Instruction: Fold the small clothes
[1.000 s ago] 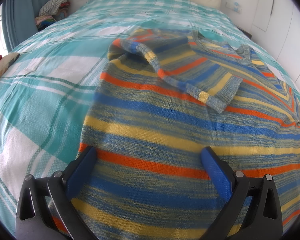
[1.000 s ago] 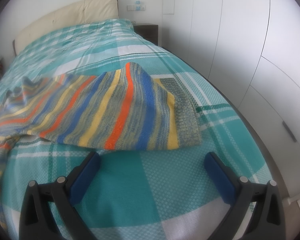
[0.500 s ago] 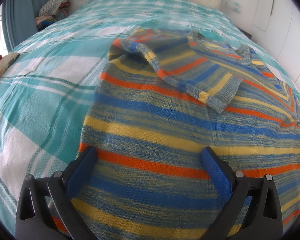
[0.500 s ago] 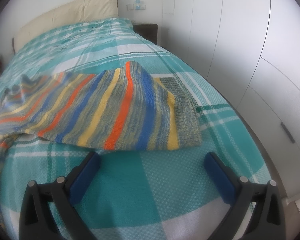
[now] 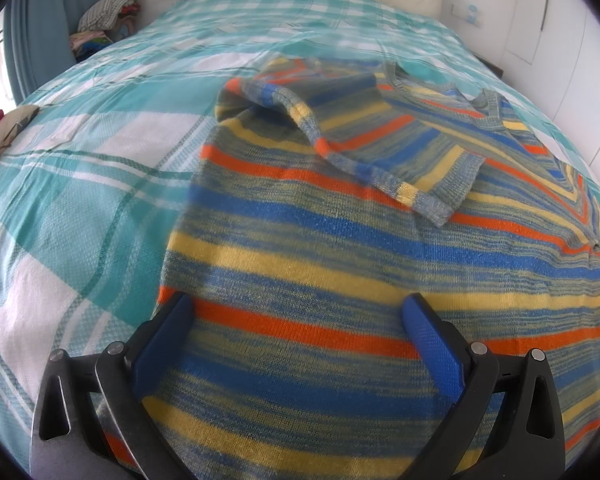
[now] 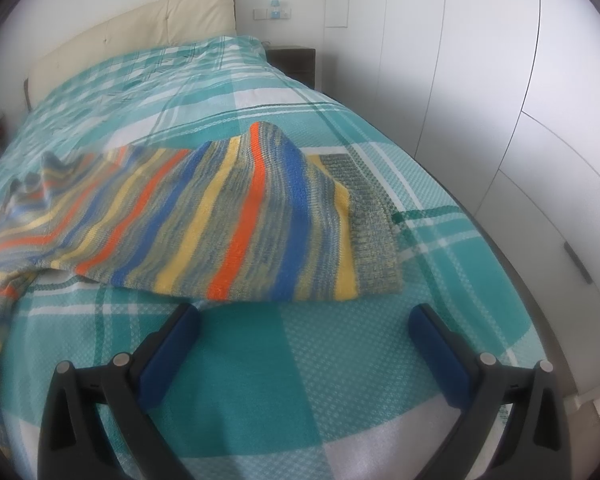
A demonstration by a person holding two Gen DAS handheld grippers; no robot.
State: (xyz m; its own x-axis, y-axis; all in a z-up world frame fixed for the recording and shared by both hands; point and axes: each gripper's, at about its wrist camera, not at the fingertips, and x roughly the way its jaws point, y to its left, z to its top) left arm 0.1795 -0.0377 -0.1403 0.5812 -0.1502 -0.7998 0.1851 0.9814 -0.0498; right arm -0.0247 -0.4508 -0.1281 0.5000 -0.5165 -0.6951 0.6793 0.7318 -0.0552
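Observation:
A striped knit sweater [image 5: 340, 248] in blue, yellow and orange lies spread on the bed. One sleeve [image 5: 380, 152] is folded across its chest. My left gripper [image 5: 300, 308] is open and empty, just above the sweater's lower body. In the right wrist view the other sleeve [image 6: 228, 216] lies stretched out to the right, ending in a grey ribbed cuff [image 6: 368, 220]. My right gripper [image 6: 304, 320] is open and empty, over the bedcover just short of that sleeve's near edge.
The bed has a teal and white checked cover [image 6: 260, 380] and a cream headboard [image 6: 140, 28]. White wardrobe doors [image 6: 500, 80] stand along the bed's right side. A dark nightstand [image 6: 296, 60] is at the back. A pile of clothes [image 5: 108, 12] sits far left.
My right gripper has shifted slightly to the left along the sleeve's edge. The left gripper and the sweater have not moved.

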